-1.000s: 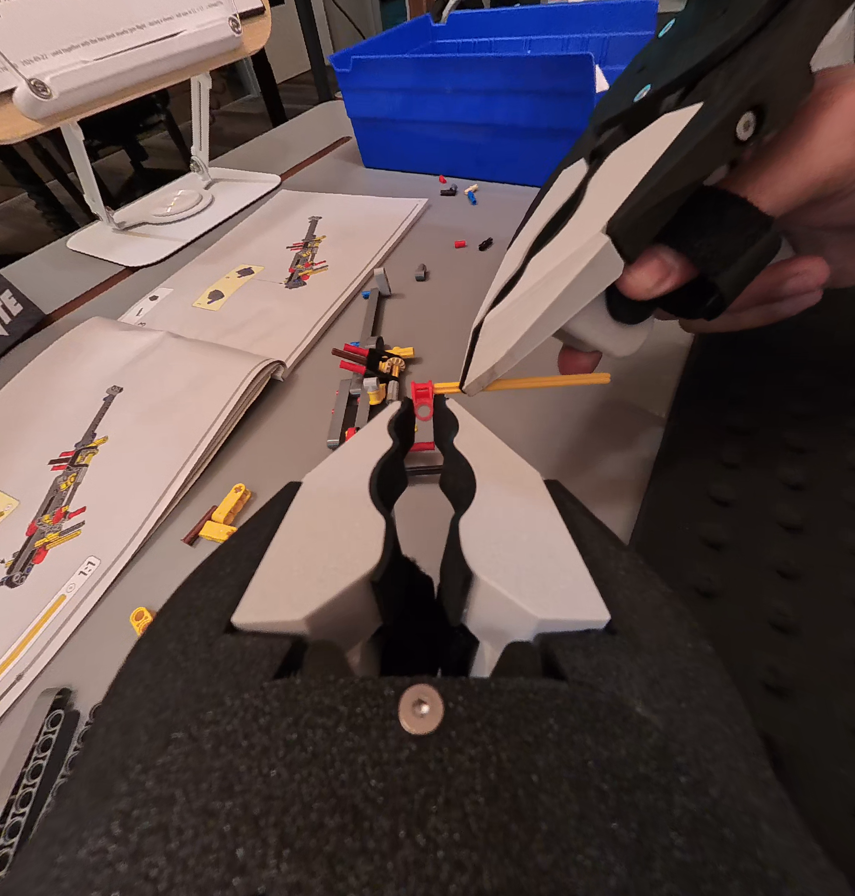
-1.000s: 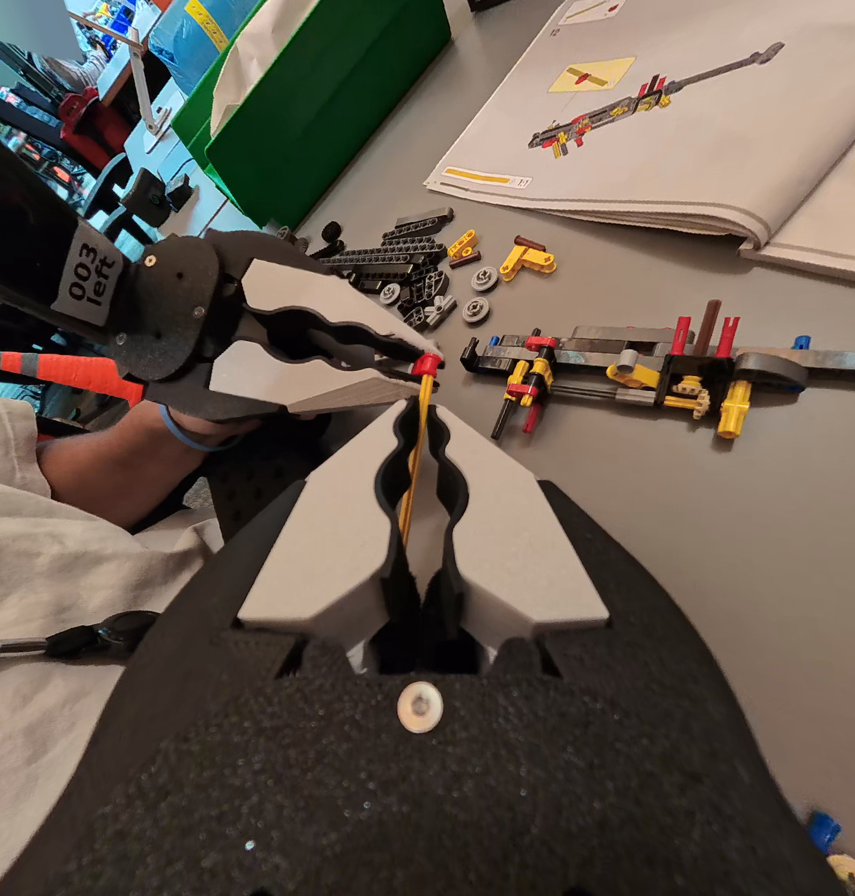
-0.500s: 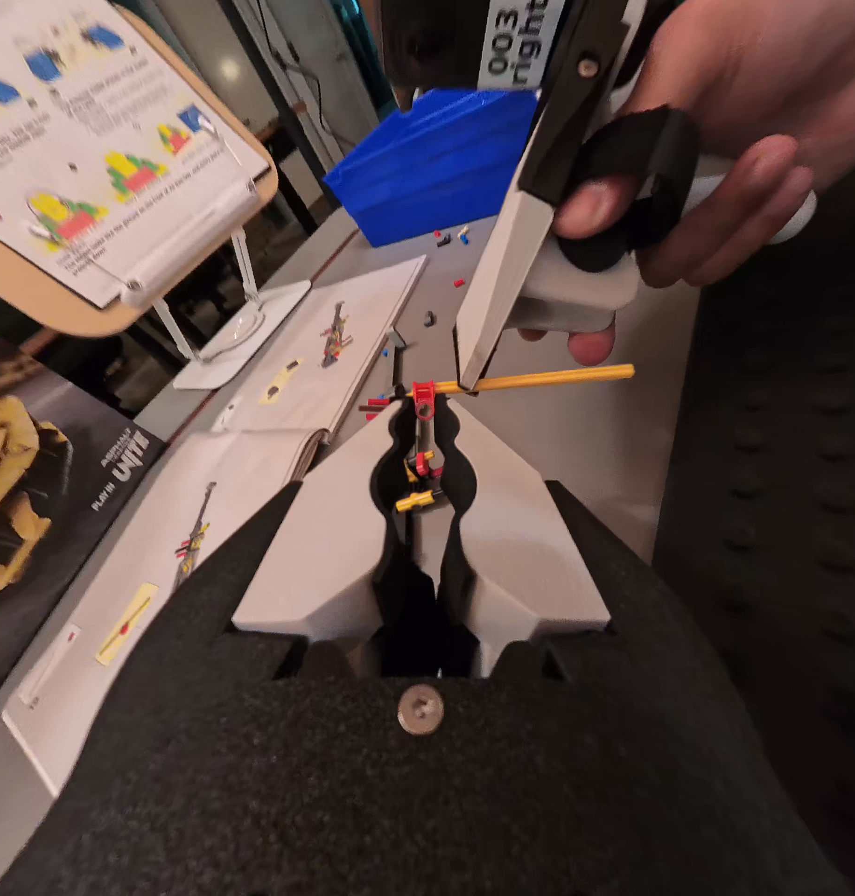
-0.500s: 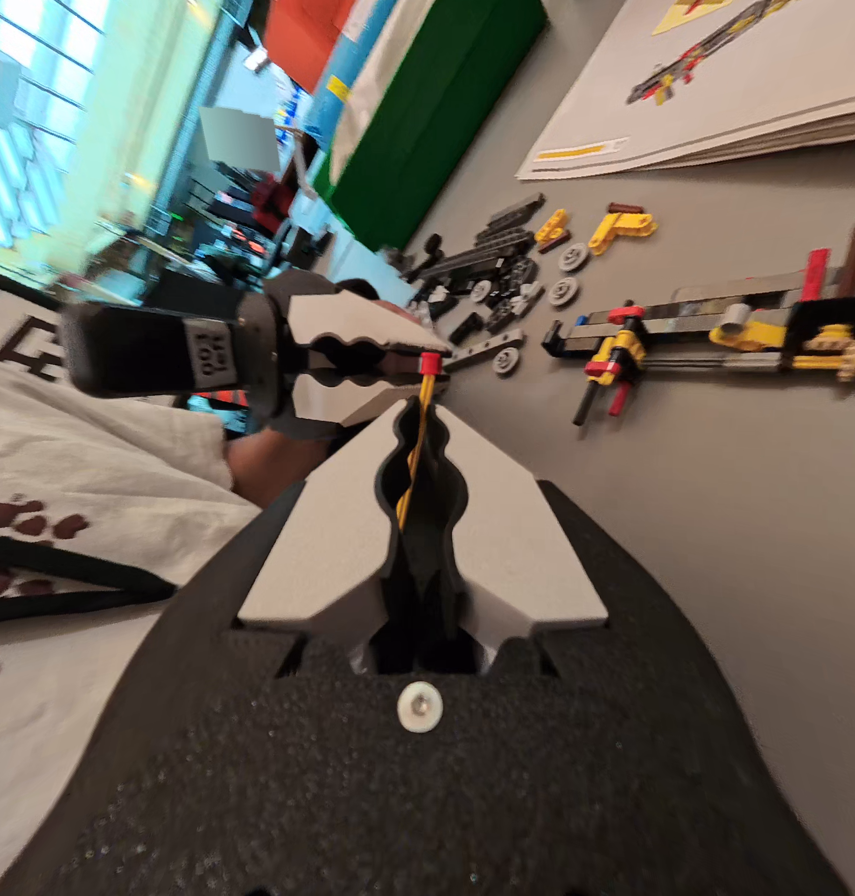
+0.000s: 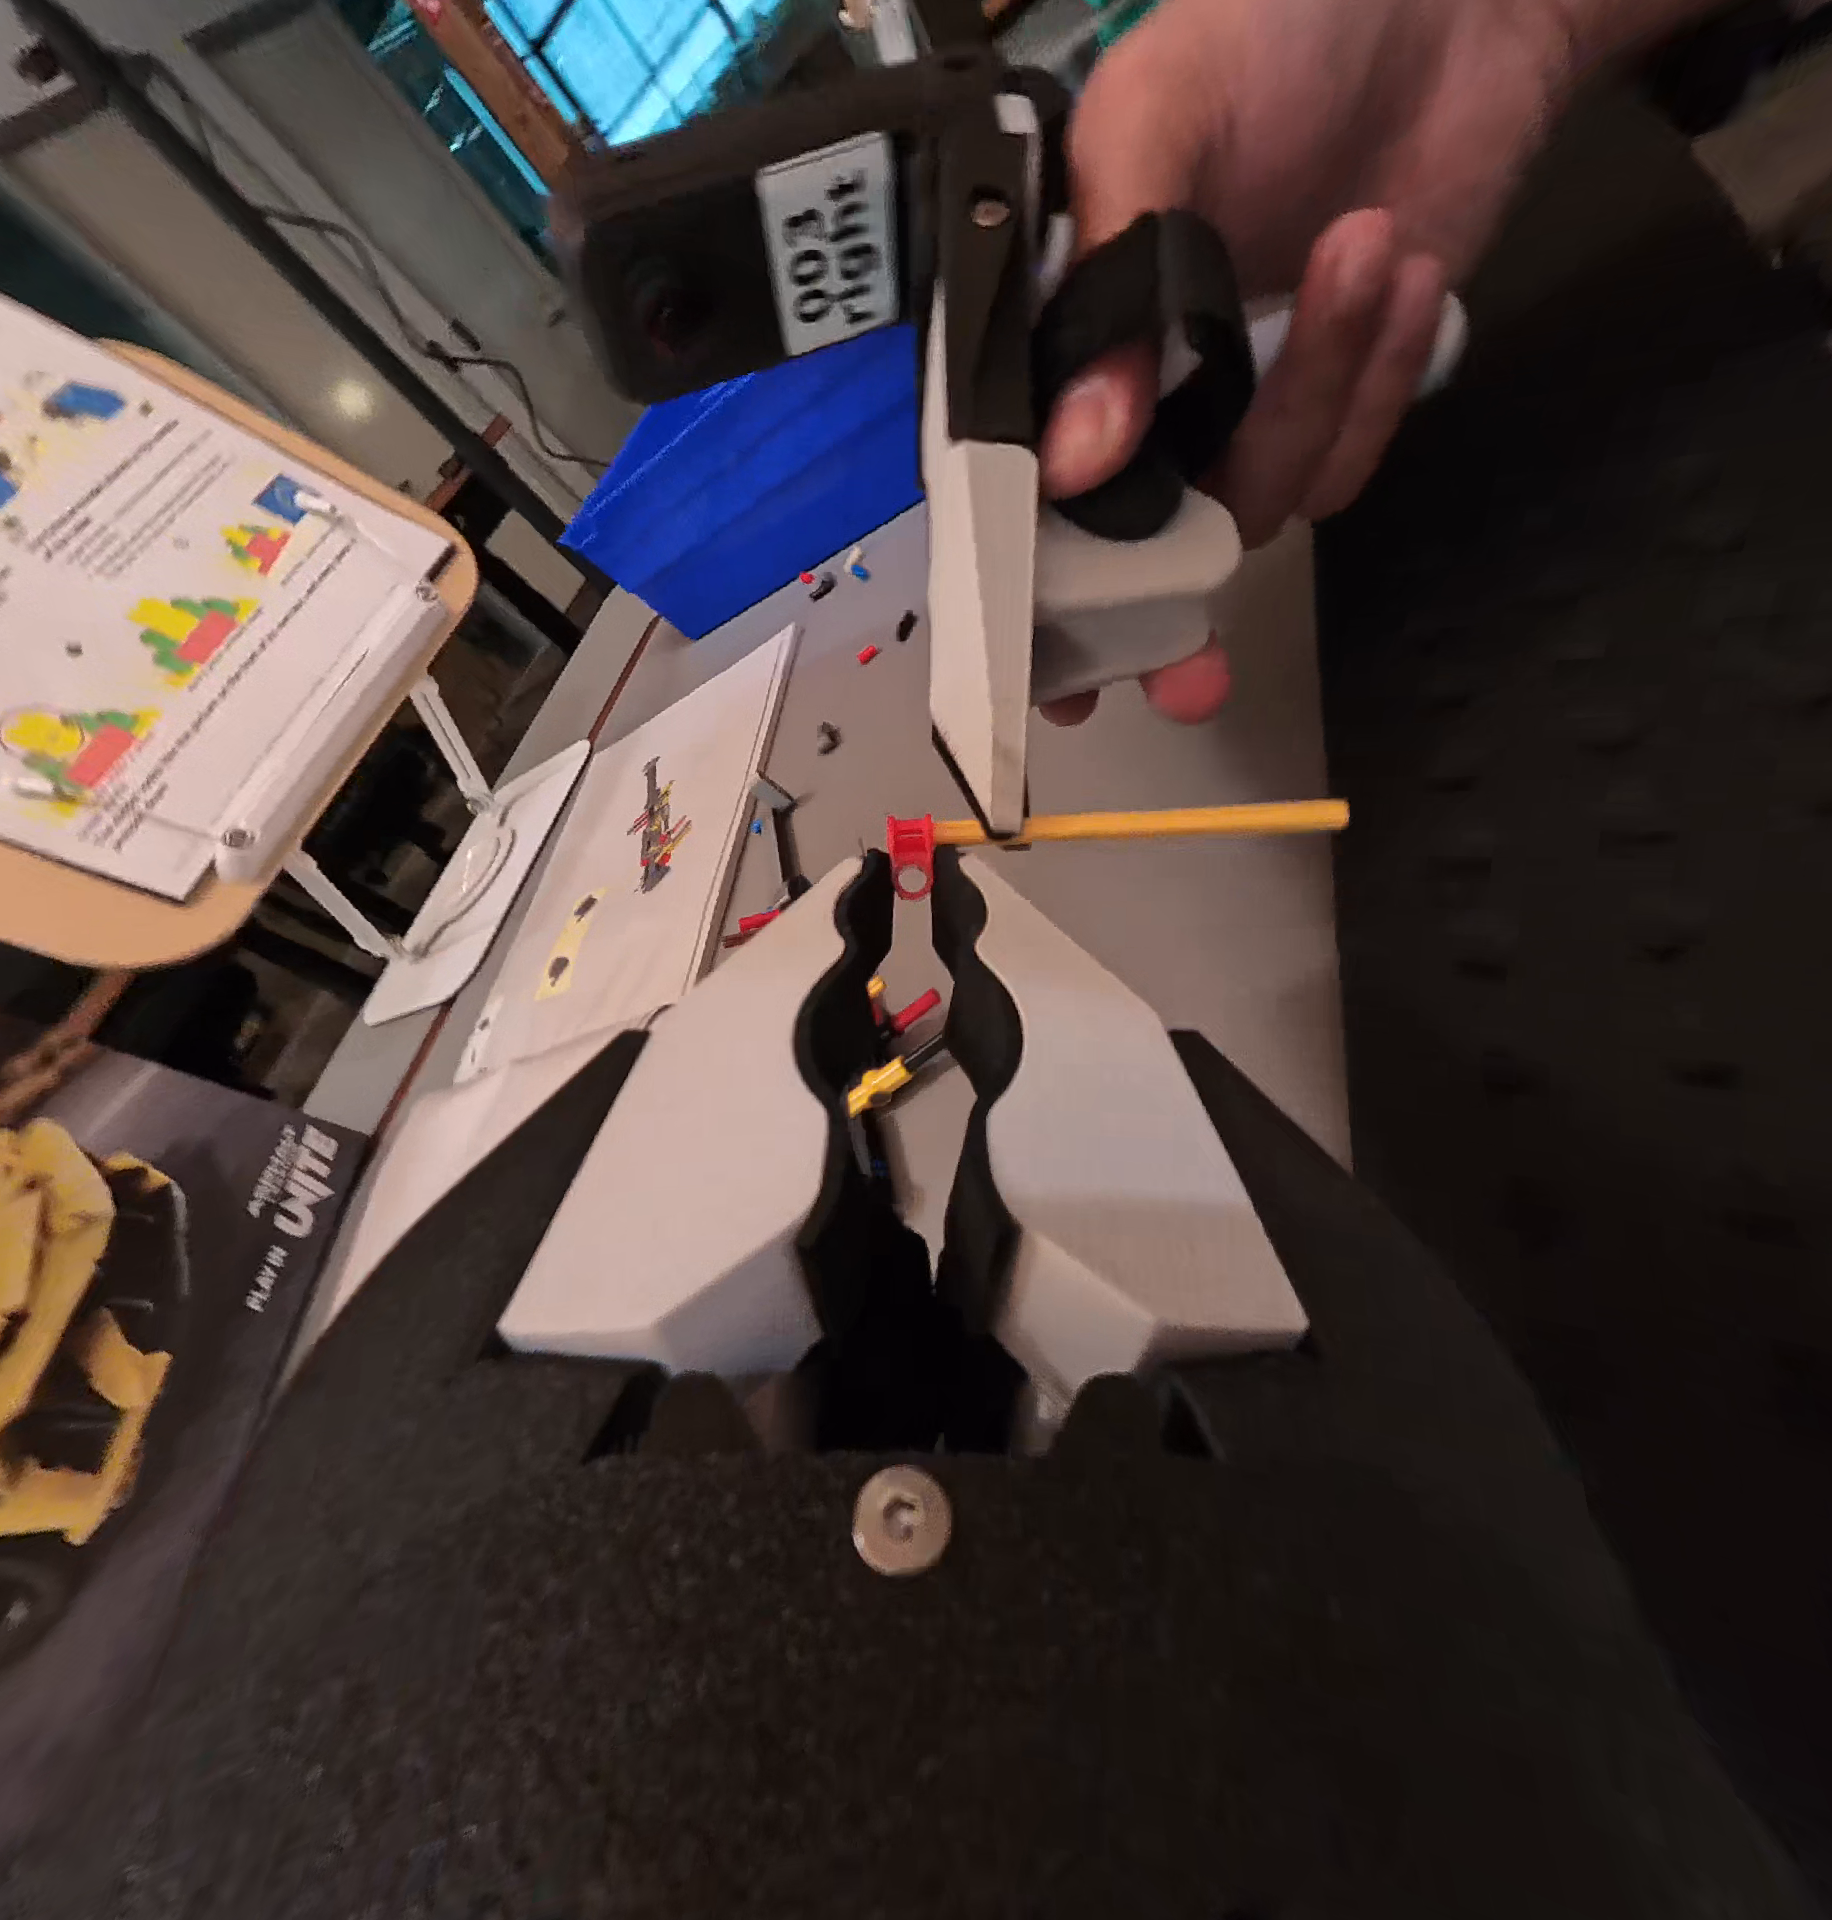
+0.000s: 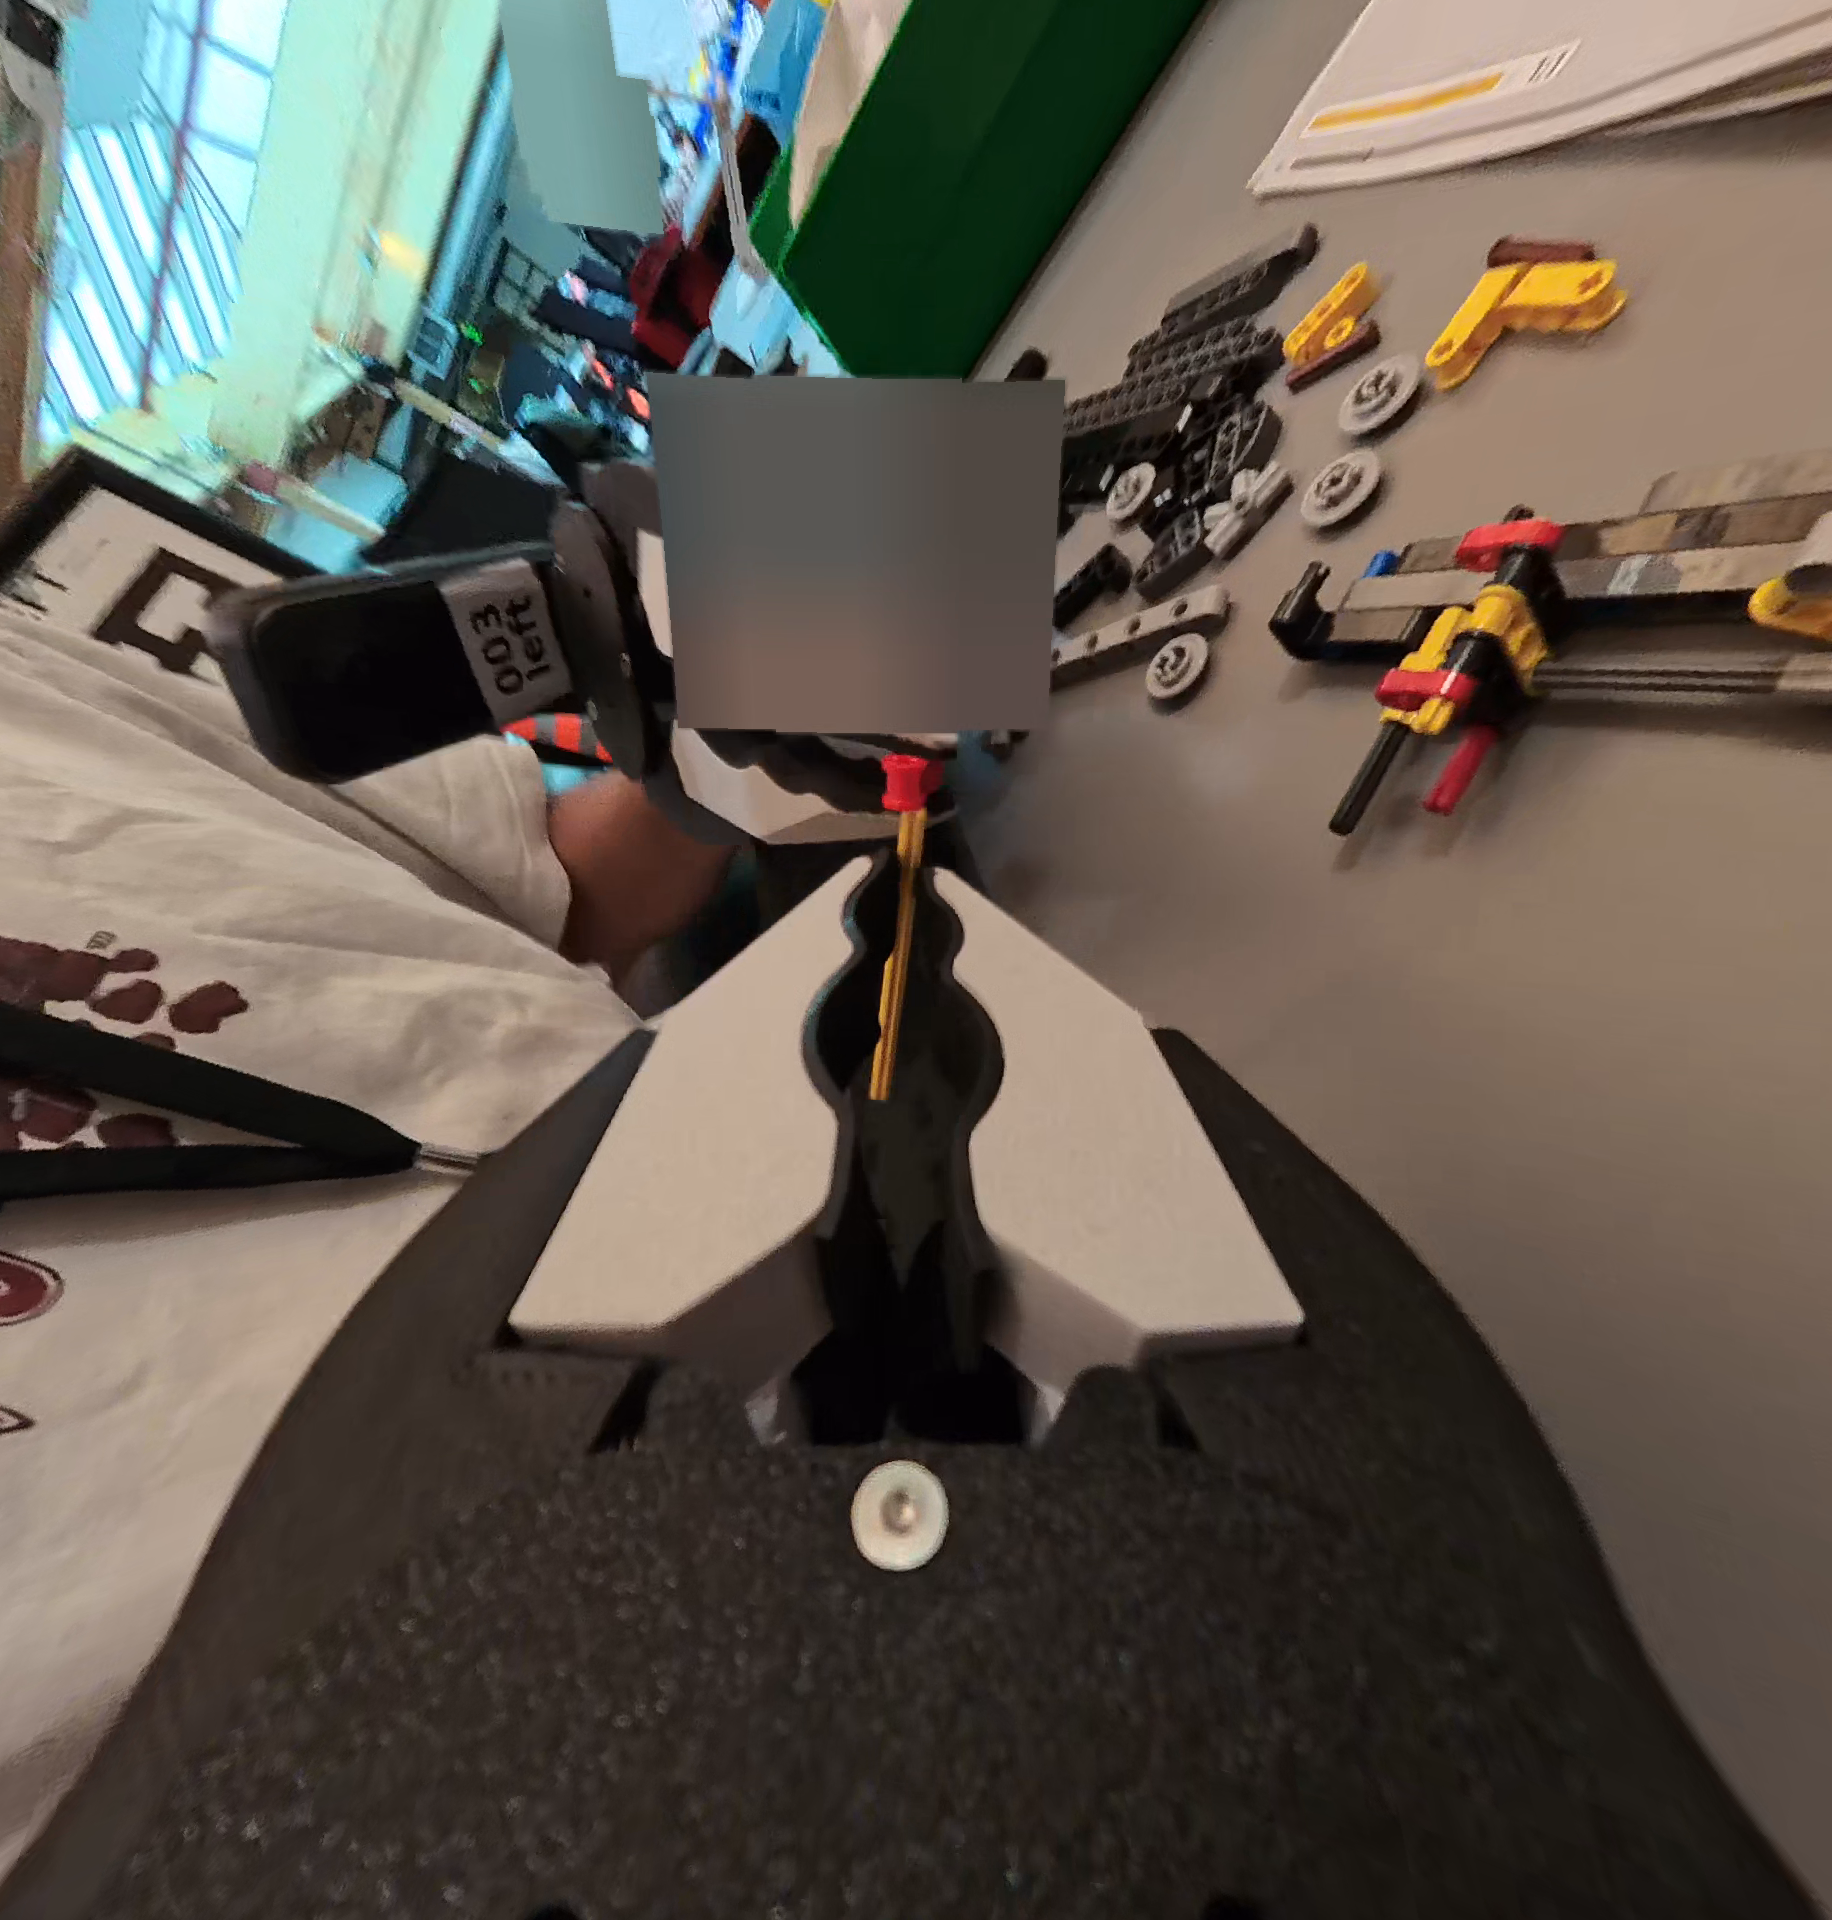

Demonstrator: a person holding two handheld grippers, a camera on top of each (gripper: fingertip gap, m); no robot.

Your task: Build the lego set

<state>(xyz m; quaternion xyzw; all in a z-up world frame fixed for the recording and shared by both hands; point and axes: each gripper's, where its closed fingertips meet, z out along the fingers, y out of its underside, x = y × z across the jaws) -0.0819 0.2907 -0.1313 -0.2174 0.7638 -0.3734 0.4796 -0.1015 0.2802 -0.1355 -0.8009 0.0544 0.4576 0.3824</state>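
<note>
The grey tabletop [image 6: 1463,1039] carries the long partly built beam assembly [image 6: 1618,613] at three o'clock; the heap of black and grey loose pieces [image 6: 1192,457] lies at one o'clock, the green box [image 6: 953,177] behind it at twelve.

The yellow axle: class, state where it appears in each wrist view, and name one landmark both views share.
Left wrist view: yellow axle lies horizontally, centre-right.
Right wrist view: it runs up the centre.
Shared landmark: the red connector at its end.
</note>
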